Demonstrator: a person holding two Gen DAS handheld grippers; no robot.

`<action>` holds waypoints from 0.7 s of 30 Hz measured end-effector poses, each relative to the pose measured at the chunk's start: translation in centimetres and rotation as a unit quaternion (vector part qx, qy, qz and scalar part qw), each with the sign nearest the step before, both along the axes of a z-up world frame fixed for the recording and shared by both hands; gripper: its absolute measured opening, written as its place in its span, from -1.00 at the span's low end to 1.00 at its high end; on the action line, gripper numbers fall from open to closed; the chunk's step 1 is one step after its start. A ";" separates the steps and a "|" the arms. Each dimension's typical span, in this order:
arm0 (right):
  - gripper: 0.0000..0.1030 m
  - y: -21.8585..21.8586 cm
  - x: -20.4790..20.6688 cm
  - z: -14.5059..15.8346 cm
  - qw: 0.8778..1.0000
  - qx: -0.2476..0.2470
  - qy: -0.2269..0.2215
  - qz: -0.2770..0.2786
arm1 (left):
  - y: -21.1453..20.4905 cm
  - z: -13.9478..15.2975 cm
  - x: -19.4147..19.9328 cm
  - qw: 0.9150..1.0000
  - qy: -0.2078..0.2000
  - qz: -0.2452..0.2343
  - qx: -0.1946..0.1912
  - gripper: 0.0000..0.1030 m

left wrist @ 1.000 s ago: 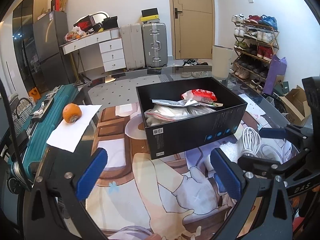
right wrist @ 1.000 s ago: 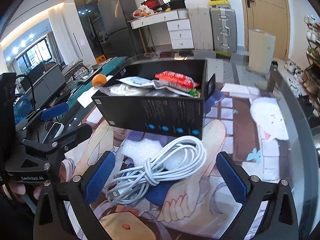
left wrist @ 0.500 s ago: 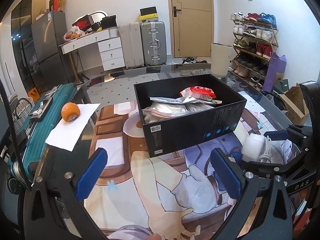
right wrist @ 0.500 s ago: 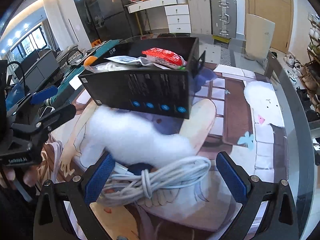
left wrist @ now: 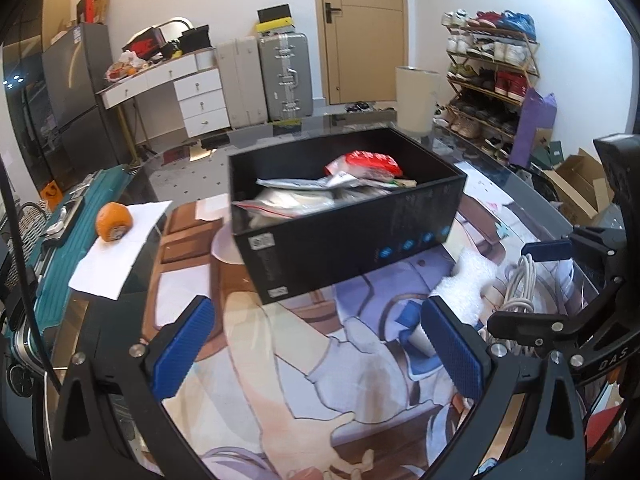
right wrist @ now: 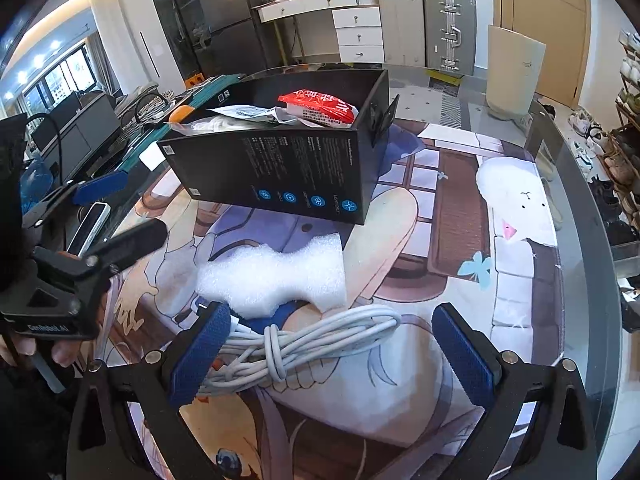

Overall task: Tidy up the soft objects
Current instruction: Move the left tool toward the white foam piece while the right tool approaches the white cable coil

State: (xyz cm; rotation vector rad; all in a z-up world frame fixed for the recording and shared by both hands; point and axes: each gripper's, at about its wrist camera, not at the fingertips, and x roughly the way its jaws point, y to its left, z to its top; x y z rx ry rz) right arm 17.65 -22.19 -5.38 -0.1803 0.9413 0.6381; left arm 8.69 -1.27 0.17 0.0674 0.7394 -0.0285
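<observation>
My right tool [right wrist: 328,354] hangs wide open, straddling the cable bundle [right wrist: 304,346] for pickup, foam [right wrist: 276,276] just ahead; left tool [left wrist: 320,344] spread, empty

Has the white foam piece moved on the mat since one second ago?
Yes. The white foam piece lay under the cable bundle before; now it lies clear of it, nearer the black box.

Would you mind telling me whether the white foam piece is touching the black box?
Apart. The right wrist view shows a strip of printed mat between the foam piece and the black box.
</observation>
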 end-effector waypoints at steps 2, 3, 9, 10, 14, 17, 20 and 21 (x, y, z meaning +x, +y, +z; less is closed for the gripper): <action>0.99 -0.2 -0.2 0.0 1.000 0.002 0.000 0.002 | -0.5 -0.3 0.2 1.000 0.007 -0.008 -0.001 1.00; 0.99 -0.4 -0.4 -0.1 1.000 0.006 0.003 0.003 | -0.7 -0.4 0.2 1.000 0.010 -0.013 -0.002 1.00; 0.99 -1.4 -1.2 0.0 1.000 0.010 0.003 0.005 | -2.6 -1.0 0.6 0.998 0.026 -0.048 -0.001 1.00; 0.99 -1.5 -1.3 0.1 1.000 0.010 0.001 0.007 | -3.0 -1.0 0.8 0.998 0.027 -0.053 0.001 1.00; 0.99 -2.0 -1.8 0.6 1.000 0.012 -0.007 0.014 | -4.1 -1.0 1.3 0.997 0.032 -0.067 0.004 1.00; 0.99 -2.4 -1.9 1.0 1.000 0.009 -0.014 0.015 | -4.9 -1.1 1.8 0.996 0.040 -0.079 0.005 1.00; 0.99 -3.0 -1.9 1.1 1.000 0.005 -0.016 0.013 | -5.4 -1.3 2.3 0.995 0.049 -0.081 0.009 1.00; 0.99 -3.2 -1.8 1.0 1.000 0.003 -0.015 0.010 | -5.5 -1.4 2.5 0.995 0.051 -0.082 0.008 1.00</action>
